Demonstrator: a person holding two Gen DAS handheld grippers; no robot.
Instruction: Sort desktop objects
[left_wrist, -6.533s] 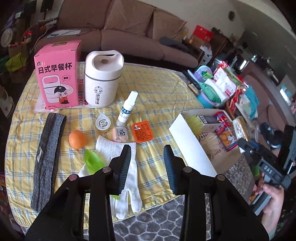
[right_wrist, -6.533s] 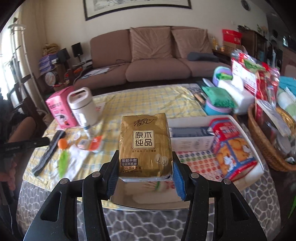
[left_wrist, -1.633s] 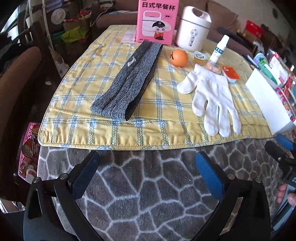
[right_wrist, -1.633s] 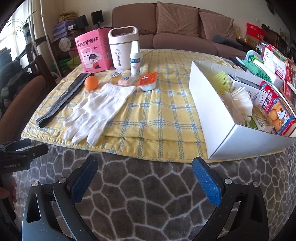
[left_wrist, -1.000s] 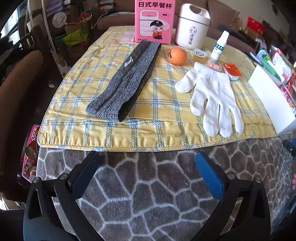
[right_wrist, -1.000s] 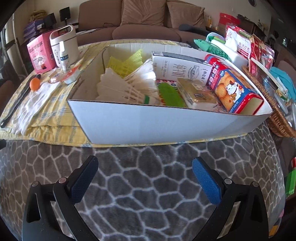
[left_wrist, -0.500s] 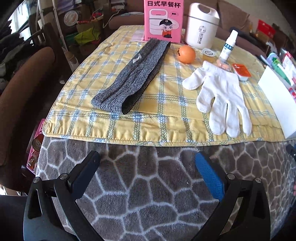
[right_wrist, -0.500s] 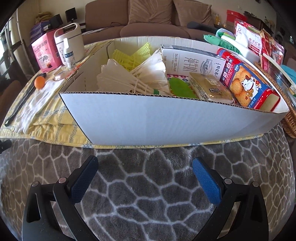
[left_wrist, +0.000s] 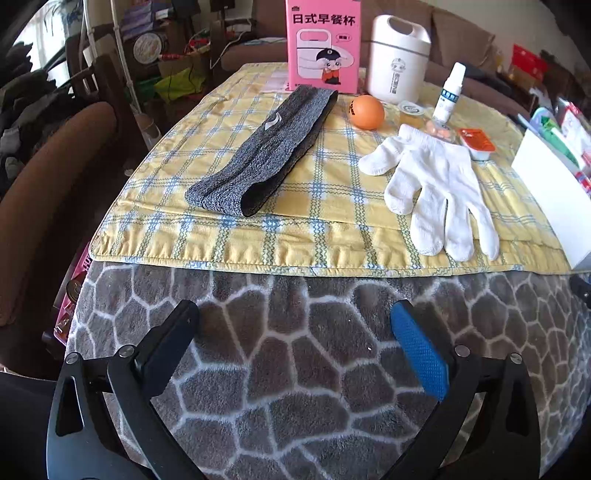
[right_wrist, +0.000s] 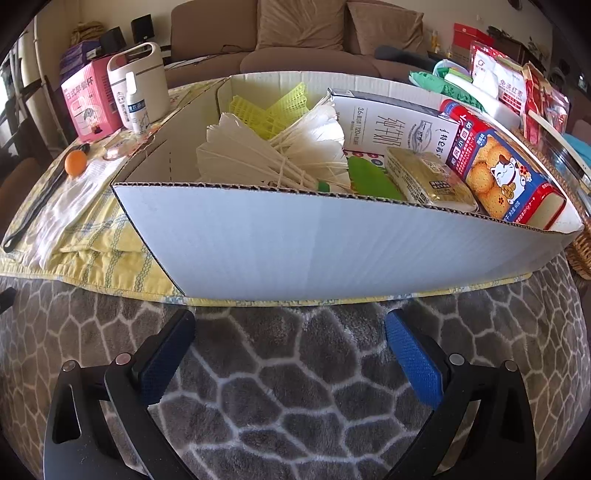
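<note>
My left gripper (left_wrist: 293, 334) is open and empty, low over the grey blanket at the table's near edge. Beyond it on the yellow checked cloth (left_wrist: 295, 236) lie a grey headband (left_wrist: 266, 151), white gloves (left_wrist: 436, 184), an orange ball (left_wrist: 365, 112), a spray bottle (left_wrist: 448, 98) and an orange packet (left_wrist: 476, 142). My right gripper (right_wrist: 290, 341) is open and empty in front of the white cardboard box (right_wrist: 332, 243). The box holds shuttlecocks (right_wrist: 273, 151), yellow mesh pieces (right_wrist: 269, 107), a milk carton (right_wrist: 391, 125), a gold tissue pack (right_wrist: 428, 177) and a biscuit box (right_wrist: 502, 170).
A pink box (left_wrist: 323, 46) and a white lidded cup (left_wrist: 399, 59) stand at the far end of the table. A brown chair (left_wrist: 48, 184) is at the left. A wicker basket (right_wrist: 580, 251) and snack bags (right_wrist: 495, 77) crowd the right side.
Over the sequence, the tissue pack went from my right gripper into the box and both grippers opened wide. In the last half second both views shifted only slightly.
</note>
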